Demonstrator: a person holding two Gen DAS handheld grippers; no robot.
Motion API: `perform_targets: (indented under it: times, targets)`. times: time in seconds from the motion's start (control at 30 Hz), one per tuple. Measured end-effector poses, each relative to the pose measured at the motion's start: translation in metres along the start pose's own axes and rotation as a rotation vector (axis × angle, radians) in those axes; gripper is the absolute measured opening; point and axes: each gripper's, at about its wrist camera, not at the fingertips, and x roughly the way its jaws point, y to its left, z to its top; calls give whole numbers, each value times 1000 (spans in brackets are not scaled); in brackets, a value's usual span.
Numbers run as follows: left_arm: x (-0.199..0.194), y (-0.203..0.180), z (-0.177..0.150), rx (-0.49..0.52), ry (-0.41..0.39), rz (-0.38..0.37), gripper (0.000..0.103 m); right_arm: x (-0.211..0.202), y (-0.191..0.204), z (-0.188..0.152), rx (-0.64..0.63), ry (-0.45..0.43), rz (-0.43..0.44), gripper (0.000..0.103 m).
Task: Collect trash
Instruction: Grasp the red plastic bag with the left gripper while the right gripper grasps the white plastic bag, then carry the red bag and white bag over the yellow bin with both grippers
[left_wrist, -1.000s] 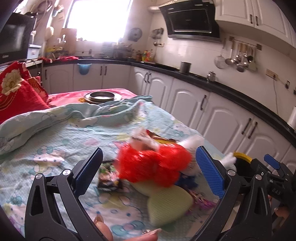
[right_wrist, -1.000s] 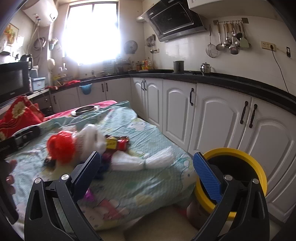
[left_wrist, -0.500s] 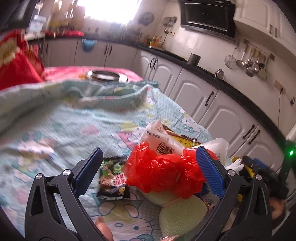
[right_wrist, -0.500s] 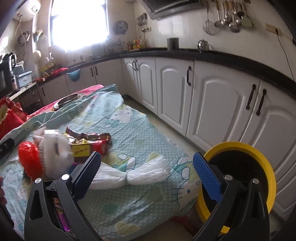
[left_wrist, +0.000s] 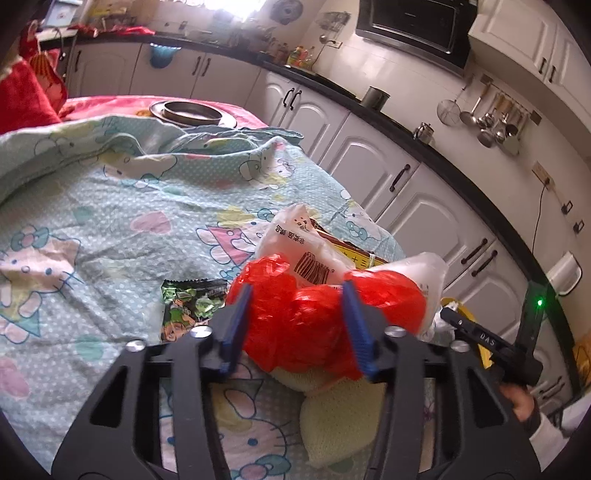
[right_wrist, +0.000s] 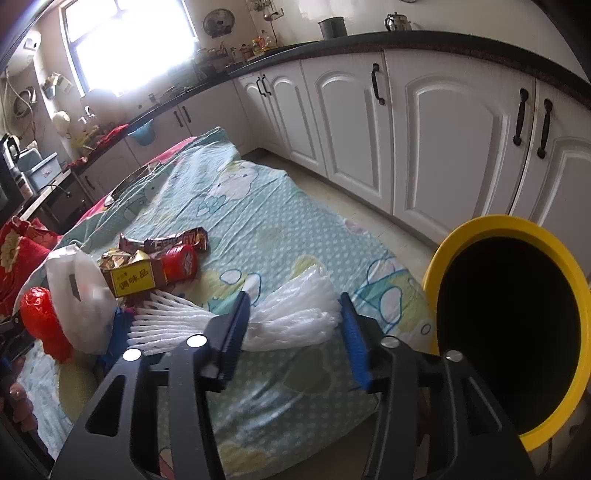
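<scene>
Trash is heaped on the near right part of a bed covered by a cartoon-print sheet (left_wrist: 110, 221), and none of it is seen inside the yellow-rimmed bin (right_wrist: 480, 229) that stands beside the bed's near right corner, so the collecting is judged to be barely begun. The left gripper (left_wrist: 295, 325) is closing around a crumpled red plastic bag (left_wrist: 295, 332), which sits between the blue pads and appears to be pressed by both. The right gripper (right_wrist: 295, 332) is closing on a white foam net sleeve (right_wrist: 288, 317), whose right end lies between its jaws; whether the pads already bear on it cannot be told. Left to be gathered are a white plastic bag (left_wrist: 299, 243), a green snack wrapper (left_wrist: 188, 302), a yellow seasoning box (right_wrist: 129, 277), a red can (right_wrist: 181, 262), a brown wrapper (right_wrist: 173, 238) and a pale yellow-green pad (left_wrist: 340, 421) under the red bag. The bin's inside is black and its contents cannot be made out; its lower part is cut off by the gripper. Blue scraps under the pile are too hidden to identify.
</scene>
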Motion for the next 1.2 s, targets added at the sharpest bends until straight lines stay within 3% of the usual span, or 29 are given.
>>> perform_targets:
  times: [0.13,0.17,0.4,0.67,0.9,1.2]
  targets:
    - [-6,2,0,7,4,-3,24,-9,-1,-2,-14,-18,27,15]
    - [-7,2,0,6,0,0,23,-11,-1,-1,-19,-20,34,13]
    - [-40,-5,10,16,-84,3,20,-37,0,2,-53,-95,33,11]
    - [-54,-55,28,118,-160,-39,20,-75,-14,12,-61,-196,-1,11]
    - [-33,-112,30,202,-153,-109,20,-109,-42,16,-26,-264,-63,11]
    - [8,-172,18,273,-71,-183,20,-143,-90,8,44,-319,-172,11]
